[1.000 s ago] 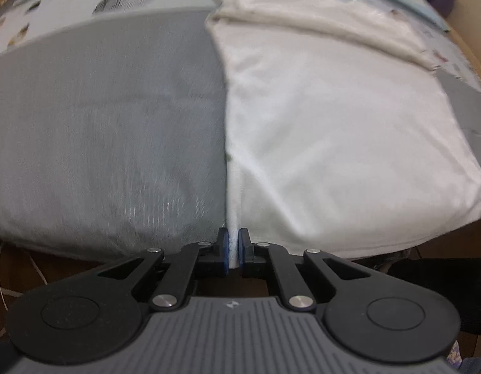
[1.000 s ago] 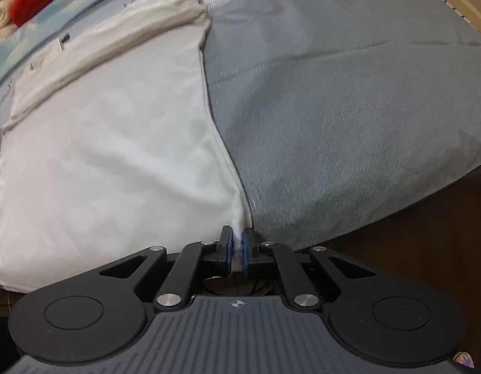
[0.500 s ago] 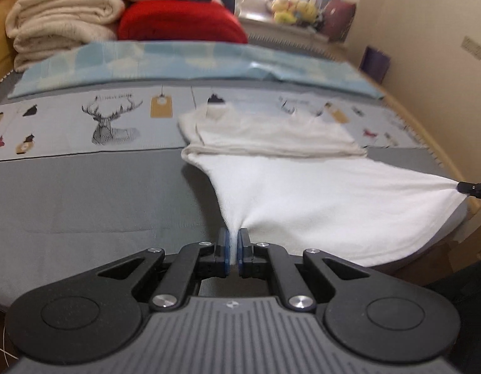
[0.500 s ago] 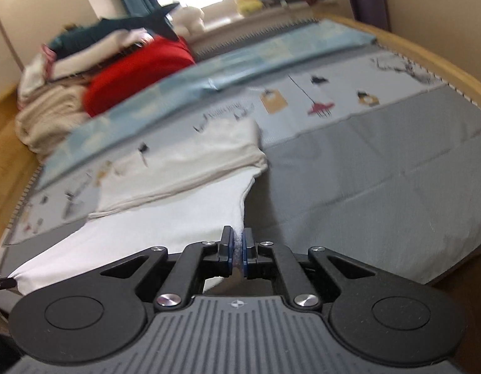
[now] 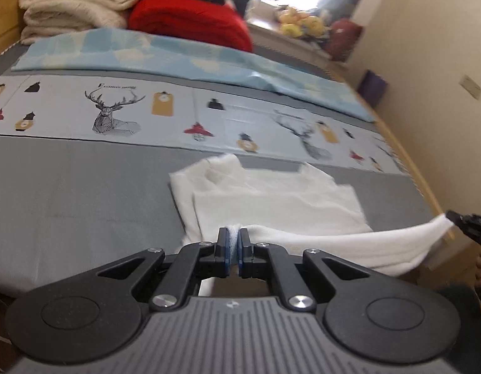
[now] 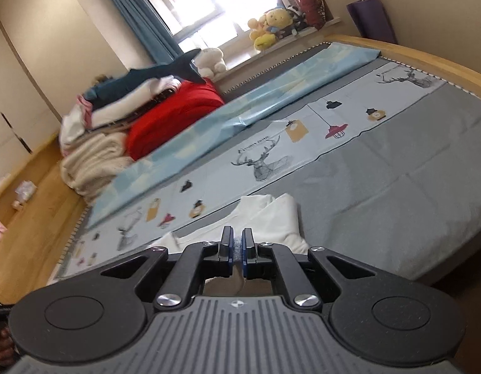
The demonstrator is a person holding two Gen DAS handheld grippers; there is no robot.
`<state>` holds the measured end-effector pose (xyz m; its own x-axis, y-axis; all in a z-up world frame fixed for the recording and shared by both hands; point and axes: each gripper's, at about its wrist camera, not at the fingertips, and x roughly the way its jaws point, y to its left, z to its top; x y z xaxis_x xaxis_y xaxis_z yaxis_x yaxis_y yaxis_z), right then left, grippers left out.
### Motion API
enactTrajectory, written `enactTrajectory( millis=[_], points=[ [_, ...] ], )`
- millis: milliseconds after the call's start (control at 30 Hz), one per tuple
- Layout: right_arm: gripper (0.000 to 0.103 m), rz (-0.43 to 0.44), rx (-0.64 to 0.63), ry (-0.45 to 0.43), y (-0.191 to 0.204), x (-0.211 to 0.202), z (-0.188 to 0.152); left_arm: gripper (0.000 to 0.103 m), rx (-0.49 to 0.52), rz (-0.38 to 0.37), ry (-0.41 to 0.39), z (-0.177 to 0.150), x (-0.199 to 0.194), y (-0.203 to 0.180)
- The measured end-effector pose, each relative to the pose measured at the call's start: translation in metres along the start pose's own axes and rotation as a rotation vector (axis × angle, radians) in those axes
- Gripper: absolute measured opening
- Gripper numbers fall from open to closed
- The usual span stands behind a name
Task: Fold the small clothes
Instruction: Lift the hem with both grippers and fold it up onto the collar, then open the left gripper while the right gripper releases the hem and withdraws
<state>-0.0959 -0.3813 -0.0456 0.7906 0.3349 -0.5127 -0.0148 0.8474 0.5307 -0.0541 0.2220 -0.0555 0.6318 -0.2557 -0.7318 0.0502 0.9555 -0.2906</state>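
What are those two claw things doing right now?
Left gripper: closed, pinching a corner of the white garment.
Right gripper: closed, pinching the garment's other corner.

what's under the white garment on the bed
The white garment lies on the grey bed cover, which shows all around it. Whatever sits directly beneath the cloth is hidden, and its near edge is lifted off the bed.

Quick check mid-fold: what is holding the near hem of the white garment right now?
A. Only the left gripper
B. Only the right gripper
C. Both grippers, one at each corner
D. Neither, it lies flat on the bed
C: the left gripper is shut on one corner of the white garment, and the right gripper pinches the other, with the hem raised off the bed.
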Motion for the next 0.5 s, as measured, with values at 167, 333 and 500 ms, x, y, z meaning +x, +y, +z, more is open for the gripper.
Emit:
enactTrajectory(
  millis=[167, 333, 500],
  points=[
    [0.004, -0.103, -0.039, 0.066, 0.004, 0.115, 0.036, 0.005, -0.079, 0.066, 0.060, 0.054, 0.110, 0.029],
    [0.005, -0.192, 0.014, 0.173, -0.017, 0.221, 0.046, 0.009, -0.167, 0.126, 0.098, 0.065, 0.189, 0.067],
    [0.006, -0.167, 0.055, 0.161, -0.027, 0.238, 0.044, 0.016, -0.270, 0.012, 0.036, 0.078, 0.175, 0.088]
  ],
)
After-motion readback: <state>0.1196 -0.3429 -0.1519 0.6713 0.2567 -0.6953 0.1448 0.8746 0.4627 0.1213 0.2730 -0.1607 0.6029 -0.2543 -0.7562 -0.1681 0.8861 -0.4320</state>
